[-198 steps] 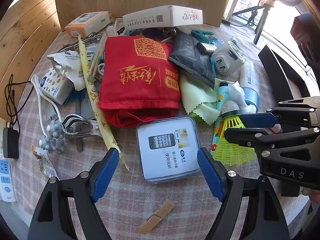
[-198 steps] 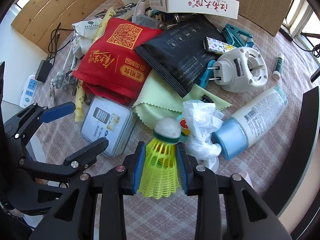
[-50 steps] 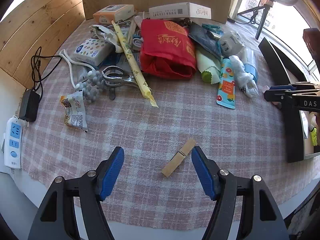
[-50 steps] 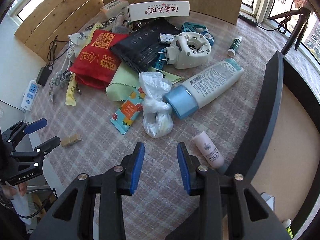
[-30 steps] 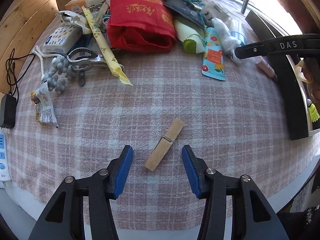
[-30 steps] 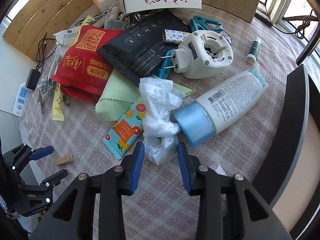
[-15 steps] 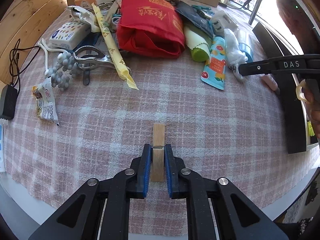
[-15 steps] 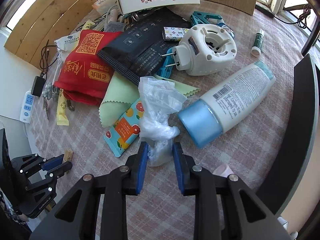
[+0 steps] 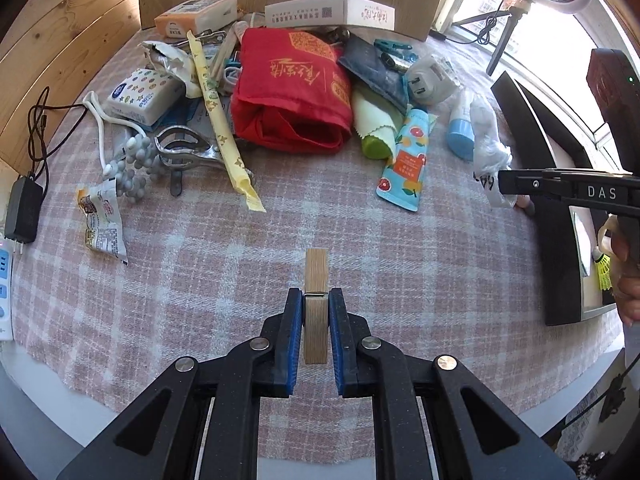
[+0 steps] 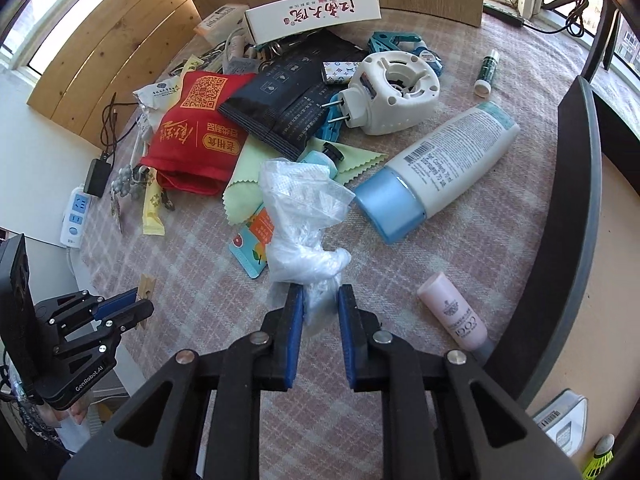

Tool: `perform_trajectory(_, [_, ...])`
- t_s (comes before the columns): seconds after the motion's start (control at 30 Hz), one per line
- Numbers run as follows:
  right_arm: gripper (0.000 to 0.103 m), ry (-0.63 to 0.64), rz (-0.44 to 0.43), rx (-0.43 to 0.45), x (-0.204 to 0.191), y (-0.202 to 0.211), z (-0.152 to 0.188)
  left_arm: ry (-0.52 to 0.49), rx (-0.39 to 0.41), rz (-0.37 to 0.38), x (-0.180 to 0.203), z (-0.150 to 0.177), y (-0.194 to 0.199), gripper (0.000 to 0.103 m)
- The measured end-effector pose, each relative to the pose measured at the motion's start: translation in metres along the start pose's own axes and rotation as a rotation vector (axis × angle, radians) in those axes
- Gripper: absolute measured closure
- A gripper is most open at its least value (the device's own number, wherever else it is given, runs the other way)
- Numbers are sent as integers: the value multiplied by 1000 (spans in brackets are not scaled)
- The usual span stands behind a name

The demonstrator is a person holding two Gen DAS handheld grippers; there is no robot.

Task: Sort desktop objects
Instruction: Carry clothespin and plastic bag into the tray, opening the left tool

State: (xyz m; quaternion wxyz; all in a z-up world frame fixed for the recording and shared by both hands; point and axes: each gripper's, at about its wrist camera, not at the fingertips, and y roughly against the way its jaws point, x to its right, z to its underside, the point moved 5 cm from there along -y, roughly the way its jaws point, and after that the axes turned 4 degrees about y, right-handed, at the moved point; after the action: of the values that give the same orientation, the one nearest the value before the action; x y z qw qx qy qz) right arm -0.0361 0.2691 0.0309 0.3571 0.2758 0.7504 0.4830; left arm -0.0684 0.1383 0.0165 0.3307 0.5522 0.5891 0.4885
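Left tool (image 9: 316, 312) clamped narrow on a wooden clothespin (image 9: 316, 276), pin pointing straight ahead along the fingers, its far end sticking out past the blue pads (image 9: 294, 320), low over the near, bare part of the checked tabletop (image 9: 200, 280). Right tool (image 10: 319, 312) closed tight on the lower end of a crumpled clear plastic bag (image 10: 304, 216), bag bunched up ahead of the pads and lying partly over an orange-and-teal tube (image 10: 250, 248). Just right of the bag, a white bottle with a blue cap (image 10: 436, 168) on its side; nearer the right tool, a small pink tube (image 10: 454, 312) lying close to a black tray rim (image 10: 568, 200). Farther back, a heap: red bag (image 10: 200, 136), black pouches (image 10: 288, 100), green cloth (image 10: 244, 176), white plug-in device (image 10: 392, 92), long white box (image 10: 312, 12). Yellow shuttlecock (image 10: 598, 456) inside the tray at the bottom right corner.
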Motion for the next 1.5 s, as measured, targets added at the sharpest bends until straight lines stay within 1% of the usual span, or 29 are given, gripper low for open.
perform_trajectory(0.07, [86,-6,0,19,5,9,3,-20,10,0,13,-13,1,91])
perform_trajectory(0.1, [86,-12,1,27,11,11,-7,-30,15,1,21,-19,0,91])
perform_trajectory(0.17, [86,-27,10,45,19,23,-4,-54,25,10,41,-33,0,91])
perform_trajectory(0.3, [86,-64,49,74,53,55,6,-105,34,38,83,-54,-9,91])
perform_trajectory(0.33, [86,-75,66,81,61,61,10,-116,35,42,98,-50,-11,91])
perform_trajectory(0.4, [86,-101,98,98,81,77,17,-141,38,61,115,-51,-10,91])
perform_trajectory(0.43, [86,-119,111,104,90,81,21,-156,40,71,121,-46,-14,91])
perform_trajectory(0.5, [86,-154,137,111,110,91,30,-189,47,93,125,-30,4,91])
perform_trajectory(0.53, [86,-171,150,113,120,96,35,-207,51,104,129,-20,5,91])
perform_trajectory(0.6, [86,-198,174,117,139,105,44,-239,58,126,144,-6,32,91])
perform_trajectory(0.83, [86,-289,243,128,196,130,74,-363,52,182,228,-8,26,91])
perform_trajectory(0.97, [86,-329,262,131,218,139,86,-414,34,201,263,-5,18,91])
perform_trajectory(1.13, [86,-360,272,134,236,144,96,-447,13,204,287,-1,9,91])
perform_trajectory(1.37, [85,-380,271,122,249,141,102,-474,-18,192,303,5,-1,90])
perform_trajectory(1.4, [85,-375,271,118,249,140,102,-474,-16,184,303,5,-2,86])
perform_trajectory(1.43, [84,-372,270,111,249,139,102,-474,-18,180,304,5,-3,77])
perform_trajectory(1.5, [83,-369,279,110,249,139,101,-472,-9,185,303,4,0,72])
